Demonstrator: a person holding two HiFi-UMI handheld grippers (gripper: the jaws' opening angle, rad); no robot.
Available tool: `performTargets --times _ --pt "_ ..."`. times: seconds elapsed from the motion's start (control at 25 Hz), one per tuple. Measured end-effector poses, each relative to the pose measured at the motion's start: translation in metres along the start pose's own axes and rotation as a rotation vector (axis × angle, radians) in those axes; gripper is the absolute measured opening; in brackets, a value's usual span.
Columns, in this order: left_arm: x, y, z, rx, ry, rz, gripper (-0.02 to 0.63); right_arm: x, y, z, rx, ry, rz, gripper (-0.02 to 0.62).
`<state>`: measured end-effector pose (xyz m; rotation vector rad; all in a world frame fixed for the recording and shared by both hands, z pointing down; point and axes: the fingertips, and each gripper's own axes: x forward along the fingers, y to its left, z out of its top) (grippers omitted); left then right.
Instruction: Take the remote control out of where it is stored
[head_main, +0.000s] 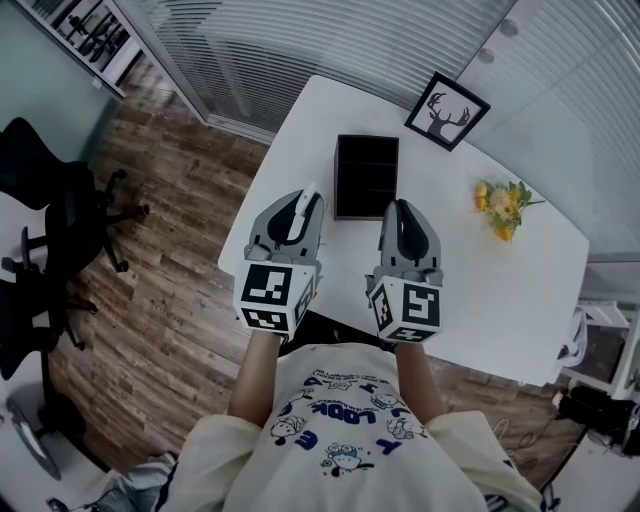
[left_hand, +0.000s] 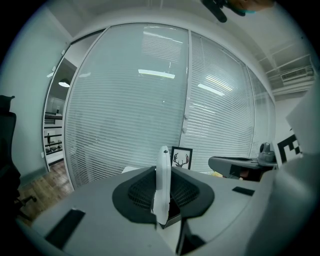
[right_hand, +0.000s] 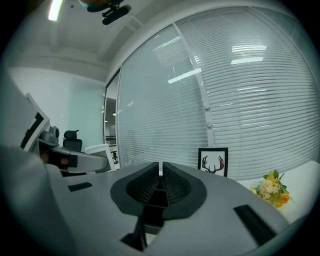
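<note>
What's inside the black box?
Only dark dividers show in the box; nothing visible in its compartments. The right gripper covers its near right corner. The remote is in the left gripper.

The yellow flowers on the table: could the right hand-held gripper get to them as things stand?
Probably yes. The right hand-held gripper is empty, jaws together, and only bare table lies between it and the flowers; the black box sits to its other side.

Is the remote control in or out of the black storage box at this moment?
Out. The left gripper is shut on the white remote, holding it above the table, clear of the black storage box.
</note>
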<state>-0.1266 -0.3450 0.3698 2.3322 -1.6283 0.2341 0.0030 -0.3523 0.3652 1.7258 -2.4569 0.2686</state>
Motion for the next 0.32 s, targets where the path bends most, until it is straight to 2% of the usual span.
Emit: performTargets --times 0.32 --pt "-0.0006 -0.0046 0.0032 0.006 -0.004 -0.013 0.075 -0.0032 -0.0005 0.0033 0.002 -0.004 -0.002 0.046"
